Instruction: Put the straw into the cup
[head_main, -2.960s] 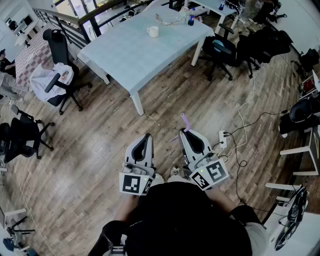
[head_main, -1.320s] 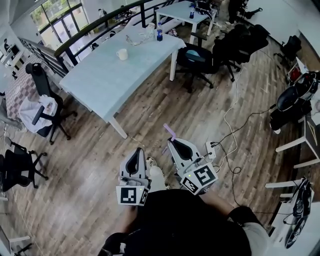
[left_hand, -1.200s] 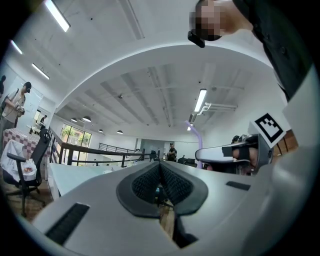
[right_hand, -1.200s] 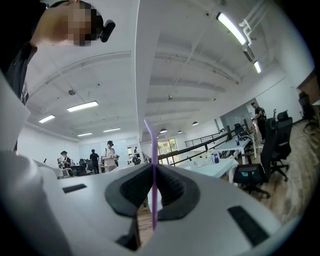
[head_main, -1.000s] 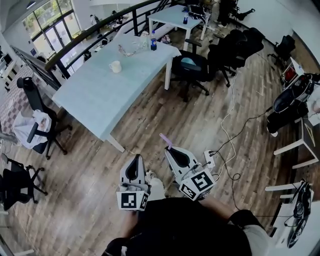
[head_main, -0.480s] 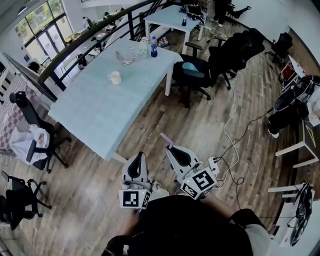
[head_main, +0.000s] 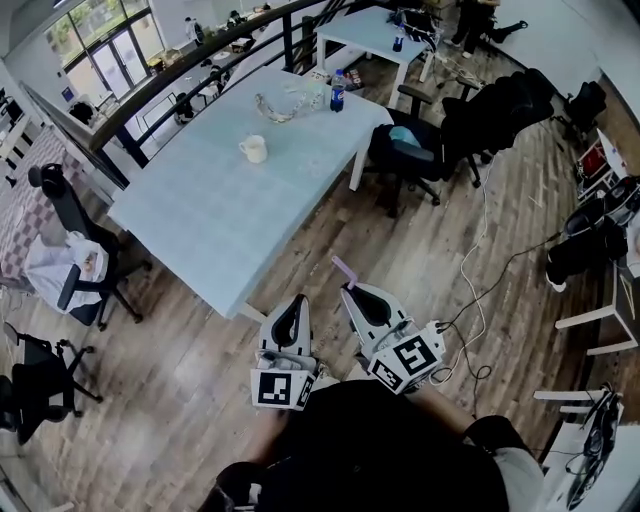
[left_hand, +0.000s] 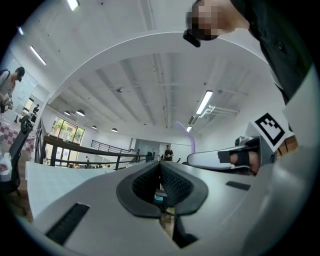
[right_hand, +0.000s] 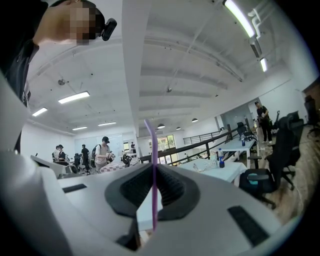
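Two grippers were held low in the head view, close before the person (head_main: 380, 450) and above the wooden floor (head_main: 450, 230): the left gripper (head_main: 295, 303) and the right gripper (head_main: 349, 290). A short lilac straw (head_main: 343, 268) stuck out from the right one's tip. The white cup (head_main: 254, 149) stood well apart on the pale blue table (head_main: 200, 220), which also carried a bottle (head_main: 338, 90). In the left gripper view, the jaws were pressed together with nothing between them. In the right gripper view, the jaws pinched the straw, a thin, straight purple tube standing upright and rising above the fingertips.
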